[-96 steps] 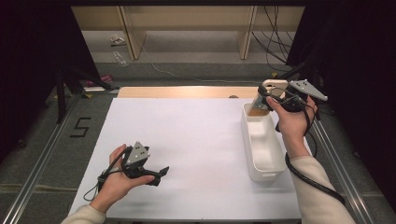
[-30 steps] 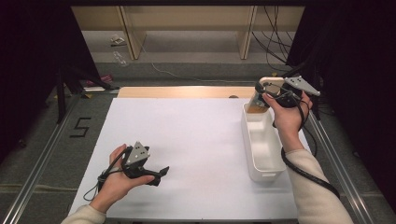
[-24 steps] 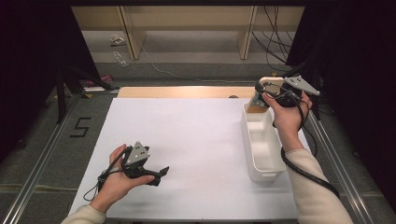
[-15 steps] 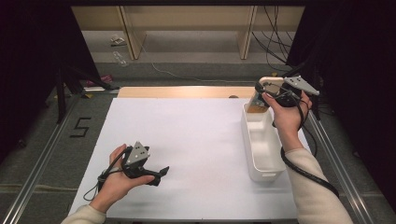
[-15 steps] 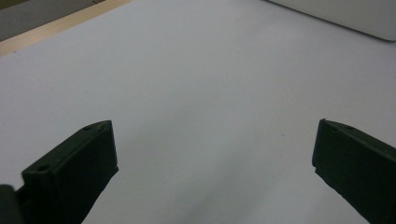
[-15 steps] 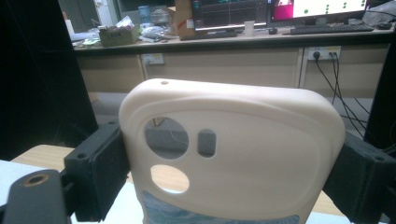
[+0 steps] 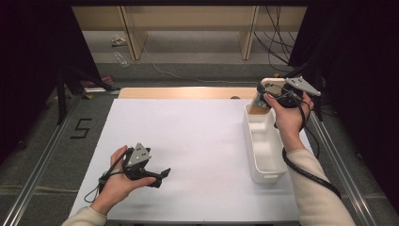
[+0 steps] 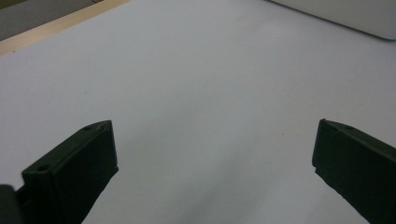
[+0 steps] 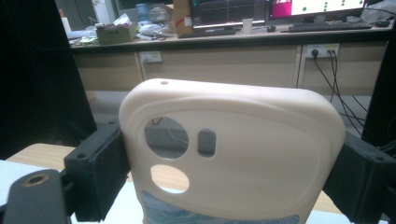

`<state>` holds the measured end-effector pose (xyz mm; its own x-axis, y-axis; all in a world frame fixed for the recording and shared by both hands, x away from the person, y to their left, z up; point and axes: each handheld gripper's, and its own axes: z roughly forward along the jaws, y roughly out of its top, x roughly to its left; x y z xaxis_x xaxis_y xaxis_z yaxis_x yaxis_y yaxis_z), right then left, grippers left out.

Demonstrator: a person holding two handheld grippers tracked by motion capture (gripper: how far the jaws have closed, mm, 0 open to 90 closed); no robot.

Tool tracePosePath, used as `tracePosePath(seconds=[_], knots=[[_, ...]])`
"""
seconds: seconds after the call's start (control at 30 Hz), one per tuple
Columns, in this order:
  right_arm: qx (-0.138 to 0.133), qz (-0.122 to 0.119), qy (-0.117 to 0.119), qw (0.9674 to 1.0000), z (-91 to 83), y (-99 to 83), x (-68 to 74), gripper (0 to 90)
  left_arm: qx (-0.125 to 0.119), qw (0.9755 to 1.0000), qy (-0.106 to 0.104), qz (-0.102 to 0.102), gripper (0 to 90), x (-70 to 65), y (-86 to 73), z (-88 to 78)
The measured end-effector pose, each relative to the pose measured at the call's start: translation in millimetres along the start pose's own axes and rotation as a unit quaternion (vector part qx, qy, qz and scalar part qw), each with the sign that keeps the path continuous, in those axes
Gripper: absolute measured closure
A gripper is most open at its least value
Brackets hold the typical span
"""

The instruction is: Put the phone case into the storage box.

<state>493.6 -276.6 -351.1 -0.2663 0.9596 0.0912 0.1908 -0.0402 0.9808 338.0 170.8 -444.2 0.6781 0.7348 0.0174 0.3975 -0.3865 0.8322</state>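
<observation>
White covering is spread over the table (image 7: 188, 136), and along its right side a long white bin (image 7: 263, 150) is set, its far end reaching toward the wooden strip at the back. Above that far end a cream phone case (image 7: 266, 89) is held upright by the right hand-held gripper (image 7: 268, 94), which is clamped on the case's two long edges. The left hand-held gripper (image 7: 162, 175) is rested low on the near left of the table, well apart from the bin, with its jaws spread wide and nothing between them.

The step in hand is judged to be the placing of the case into the bin. It would be done well if the case were brought squarely over the bin's opening, lowered until it is inside the walls (not dropped from height, since a light shell is likely to bounce or tip out), and released only once it is down. The grip on the edges should be kept even so that the case is not twisted or flexed.

From the right gripper view the case (image 9: 229, 154) is seen close: its round and oblong camera cut-outs, a small hole near the top edge, and both pads (image 9: 100, 175) pressed against its sides. None of that detail is given by the high view, where the case's place over the bin's end is made plain instead. From the left gripper view the wide gap between the jaws over bare white table is confirmed.
</observation>
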Motion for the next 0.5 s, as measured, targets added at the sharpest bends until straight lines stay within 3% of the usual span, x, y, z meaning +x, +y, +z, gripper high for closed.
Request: tracePosePath(seconds=[0.5], knots=[[0.003,-0.001,-0.002,1.0000,4.0,-1.5,-0.1,12.6,0.000,1.0000,0.000,0.001,0.0,0.0,-0.1,-0.1]])
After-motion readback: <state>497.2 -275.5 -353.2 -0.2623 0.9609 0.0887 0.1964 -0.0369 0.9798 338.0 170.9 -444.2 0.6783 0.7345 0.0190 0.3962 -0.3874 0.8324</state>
